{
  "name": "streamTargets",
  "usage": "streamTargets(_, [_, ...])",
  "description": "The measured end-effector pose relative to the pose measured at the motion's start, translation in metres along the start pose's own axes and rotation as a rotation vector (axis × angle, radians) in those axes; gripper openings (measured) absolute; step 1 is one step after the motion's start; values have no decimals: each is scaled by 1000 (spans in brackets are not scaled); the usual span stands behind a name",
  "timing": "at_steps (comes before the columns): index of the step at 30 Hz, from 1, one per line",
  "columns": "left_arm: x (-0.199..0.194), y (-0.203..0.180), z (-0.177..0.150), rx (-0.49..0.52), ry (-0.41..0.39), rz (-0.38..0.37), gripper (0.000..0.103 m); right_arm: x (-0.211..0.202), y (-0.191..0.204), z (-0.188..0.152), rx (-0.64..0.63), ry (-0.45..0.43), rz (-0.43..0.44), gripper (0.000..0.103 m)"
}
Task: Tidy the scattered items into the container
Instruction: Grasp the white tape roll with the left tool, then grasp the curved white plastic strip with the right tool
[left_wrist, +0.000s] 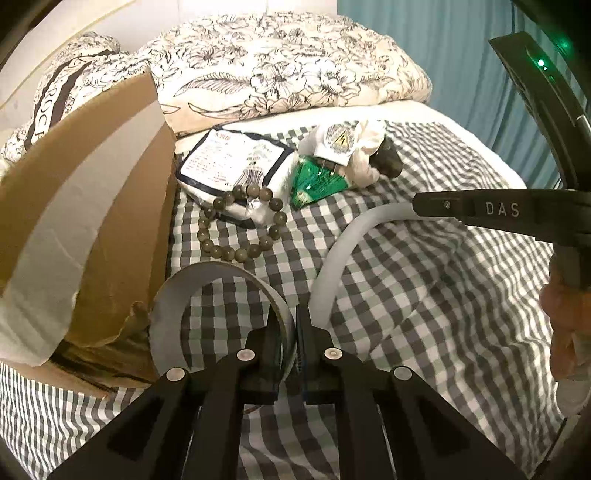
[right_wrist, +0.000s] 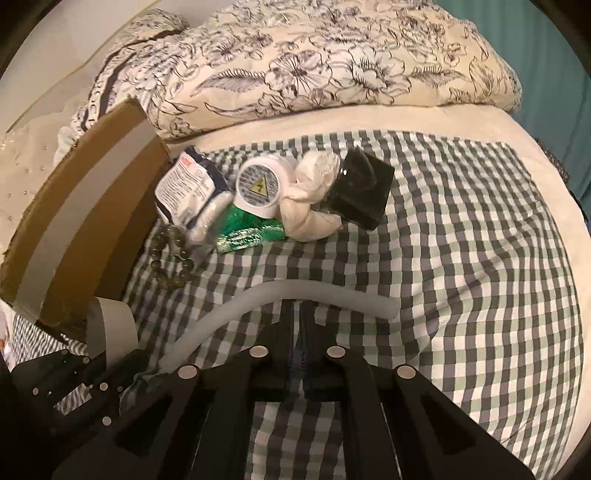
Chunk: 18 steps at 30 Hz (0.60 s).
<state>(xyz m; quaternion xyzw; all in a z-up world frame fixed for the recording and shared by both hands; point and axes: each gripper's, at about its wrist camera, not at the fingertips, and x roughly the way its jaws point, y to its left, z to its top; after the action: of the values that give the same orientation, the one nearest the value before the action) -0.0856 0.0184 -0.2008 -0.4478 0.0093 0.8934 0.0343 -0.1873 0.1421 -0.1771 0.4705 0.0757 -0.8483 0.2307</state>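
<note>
My left gripper (left_wrist: 291, 317) is shut on the wall of a white tape roll (left_wrist: 221, 266), which hangs just above the checked cloth beside the cardboard box (left_wrist: 110, 184). My right gripper (right_wrist: 301, 306) is shut on the middle of a bent white foam tube (right_wrist: 351, 293) and lifts it off the cloth. In the left wrist view the right gripper (left_wrist: 417, 205) pinches the tube (left_wrist: 343, 243) at the right. The tube's lower end reaches down next to my left fingers. In the right wrist view the tape roll (right_wrist: 110, 321) shows at lower left.
A bead bracelet (left_wrist: 255, 251), a white packet (left_wrist: 229, 158), a green circuit board (left_wrist: 317, 181), a round white container (right_wrist: 258, 184), a knotted white cloth (right_wrist: 314, 206) and a black object (right_wrist: 365, 188) lie in a cluster beyond. The floral duvet (right_wrist: 332, 66) lies behind them. A hand (left_wrist: 561, 314) is at right.
</note>
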Motion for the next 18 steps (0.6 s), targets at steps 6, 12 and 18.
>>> streamTargets(6, [-18, -1, 4, -2, -34, -15, 8, -31, -9, 6, 47, -90, 44, 0])
streamTargets(12, [-41, -7, 10, 15, -95, -28, 8, -49, -11, 6, 62, -133, 82, 1])
streamTargets(18, [-64, -4, 19, -2, -144, -47, 8, -10, 4, -3, 43, 3, 189, 1])
